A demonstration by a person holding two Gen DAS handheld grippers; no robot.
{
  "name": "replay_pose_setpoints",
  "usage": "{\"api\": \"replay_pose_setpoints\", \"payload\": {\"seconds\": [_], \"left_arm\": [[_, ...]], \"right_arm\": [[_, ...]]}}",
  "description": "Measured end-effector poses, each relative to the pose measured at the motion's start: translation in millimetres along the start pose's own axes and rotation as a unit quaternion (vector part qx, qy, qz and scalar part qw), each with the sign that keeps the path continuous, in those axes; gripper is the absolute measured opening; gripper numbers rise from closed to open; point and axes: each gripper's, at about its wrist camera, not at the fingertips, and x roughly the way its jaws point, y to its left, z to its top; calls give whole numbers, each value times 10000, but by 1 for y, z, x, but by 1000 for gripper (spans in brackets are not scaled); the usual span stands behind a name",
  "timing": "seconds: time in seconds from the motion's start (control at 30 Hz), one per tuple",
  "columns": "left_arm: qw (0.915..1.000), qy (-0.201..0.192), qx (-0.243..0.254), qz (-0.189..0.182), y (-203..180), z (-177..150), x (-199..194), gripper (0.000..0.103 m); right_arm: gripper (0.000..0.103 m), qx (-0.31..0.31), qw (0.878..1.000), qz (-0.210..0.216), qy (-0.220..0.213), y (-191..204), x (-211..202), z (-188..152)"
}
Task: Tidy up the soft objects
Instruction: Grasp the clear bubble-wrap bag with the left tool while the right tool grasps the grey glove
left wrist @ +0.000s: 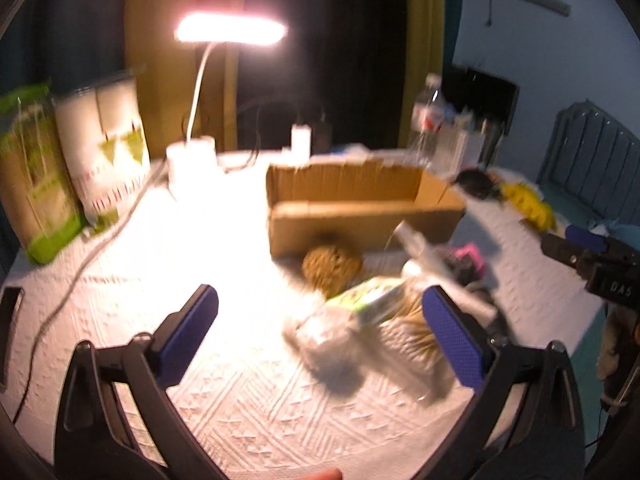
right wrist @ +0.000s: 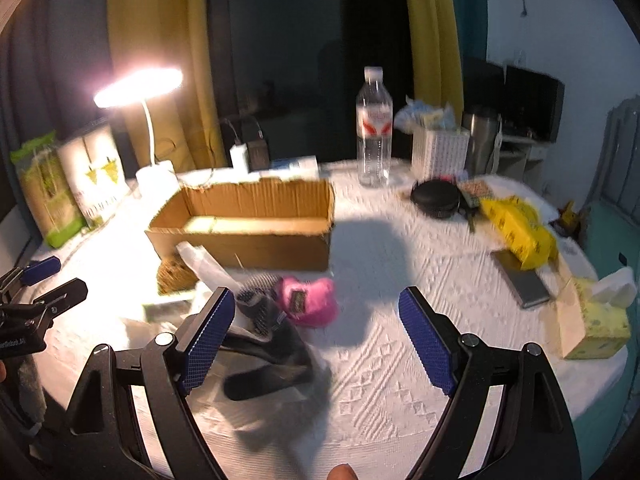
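Note:
An open cardboard box (left wrist: pixel 360 216) (right wrist: pixel 248 220) stands mid-table. In front of it lie a brown scrubby ball (left wrist: pixel 330 266) (right wrist: pixel 174 274), a plastic-wrapped pack (left wrist: pixel 376 320), a pink plush item (right wrist: pixel 310 300) (left wrist: pixel 470 256) and a dark grey sock-like piece (right wrist: pixel 268 344). My left gripper (left wrist: pixel 320 332) is open and empty above the cloth, just left of the wrapped pack. My right gripper (right wrist: pixel 316 332) is open and empty, with the pink item and the grey piece beyond its left finger.
A lit desk lamp (left wrist: pixel 230 32) (right wrist: pixel 138 86), tall packages (left wrist: pixel 36 176), a water bottle (right wrist: pixel 374 128), a tissue box (right wrist: pixel 592 320), a yellow bag (right wrist: pixel 518 228), a black round case (right wrist: pixel 436 196) and a phone (right wrist: pixel 520 280) stand around the white tablecloth (right wrist: pixel 380 380).

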Motion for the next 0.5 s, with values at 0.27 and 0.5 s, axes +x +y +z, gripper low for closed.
{"api": "replay_pose_setpoints", "payload": {"seconds": [0.27,0.5], "left_arm": [[9968,768,-217,-14,11,-13,60,102],[9925,1167,-355,-49,15,-16,88,98]], "right_arm": [[87,3,9979,290,577,-6,48,-16],[72,-20,9920,992,779,5,79,-10]]}}
